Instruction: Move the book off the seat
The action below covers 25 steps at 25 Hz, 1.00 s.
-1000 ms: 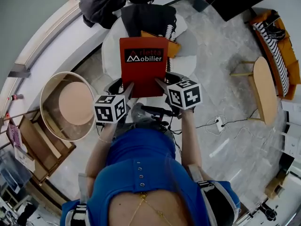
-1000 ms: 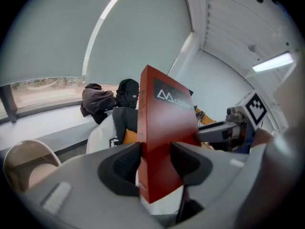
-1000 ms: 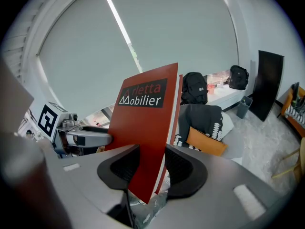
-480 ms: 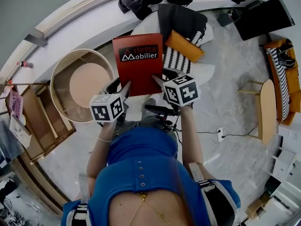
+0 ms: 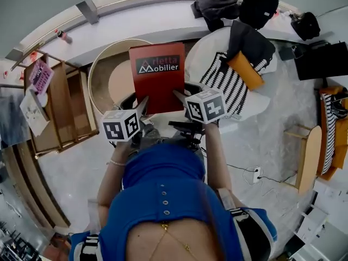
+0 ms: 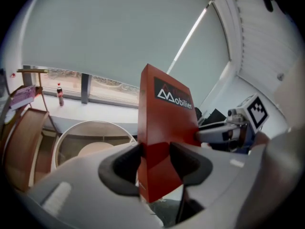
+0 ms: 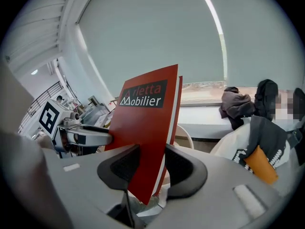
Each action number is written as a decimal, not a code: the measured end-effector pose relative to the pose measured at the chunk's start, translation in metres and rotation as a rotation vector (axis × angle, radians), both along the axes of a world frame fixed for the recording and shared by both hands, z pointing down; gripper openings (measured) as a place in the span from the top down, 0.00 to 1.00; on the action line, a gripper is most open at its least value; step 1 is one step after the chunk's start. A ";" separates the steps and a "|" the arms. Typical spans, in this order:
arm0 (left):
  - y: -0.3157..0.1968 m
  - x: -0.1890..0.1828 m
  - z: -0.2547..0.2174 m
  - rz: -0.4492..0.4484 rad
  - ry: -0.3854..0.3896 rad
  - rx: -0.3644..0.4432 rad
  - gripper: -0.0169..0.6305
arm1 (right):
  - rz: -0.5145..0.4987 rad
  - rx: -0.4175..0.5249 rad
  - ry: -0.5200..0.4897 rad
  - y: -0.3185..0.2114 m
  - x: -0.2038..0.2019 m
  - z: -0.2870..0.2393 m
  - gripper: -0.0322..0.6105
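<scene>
Above the pale stone floor (image 5: 70, 167), clear of the left edge of the white seat (image 5: 209, 50), the red book (image 5: 157, 78) hangs in the air in front of the person. The seat carries only a striped cushion (image 5: 228, 86), an orange cushion (image 5: 244, 69) and a dark garment (image 5: 250, 45), so the lifting-off part of the task looks done.

Just left of the seat stands a round wooden stand (image 5: 93, 72) with a raised rim. From the head view, the book shows over the gap between that stand's right rim and the seat's left edge, and it touches neither.

The book stands nearly upright with its title at the top. It is held by its lower edge from both sides. The left claw (image 6: 155, 157) is clamped on the lower left corner, with its pads pressed on the cover. The right claw (image 7: 143, 163) grips the lower right part, one pad on the front cover and one on the back.

What seems left is to pick a resting place off the seat and set the book down. The round stand is the nearest candidate. Then both claws let go.
</scene>
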<state>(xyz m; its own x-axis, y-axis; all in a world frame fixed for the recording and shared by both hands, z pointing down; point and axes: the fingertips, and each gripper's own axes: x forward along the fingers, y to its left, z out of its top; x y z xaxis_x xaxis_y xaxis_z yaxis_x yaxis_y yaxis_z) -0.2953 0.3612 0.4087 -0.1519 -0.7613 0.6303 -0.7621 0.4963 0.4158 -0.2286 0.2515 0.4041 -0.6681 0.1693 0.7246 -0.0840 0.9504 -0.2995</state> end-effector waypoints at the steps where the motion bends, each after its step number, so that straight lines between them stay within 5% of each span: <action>1: 0.016 -0.010 0.002 -0.019 0.001 -0.001 0.68 | -0.019 0.000 0.000 0.015 -0.012 0.002 0.69; 12: 0.140 -0.060 0.001 -0.208 0.026 0.004 0.68 | -0.209 0.004 0.016 0.129 -0.082 0.001 0.69; 25: 0.150 -0.067 -0.014 -0.332 0.022 0.008 0.68 | -0.321 0.006 -0.003 0.134 -0.104 -0.014 0.69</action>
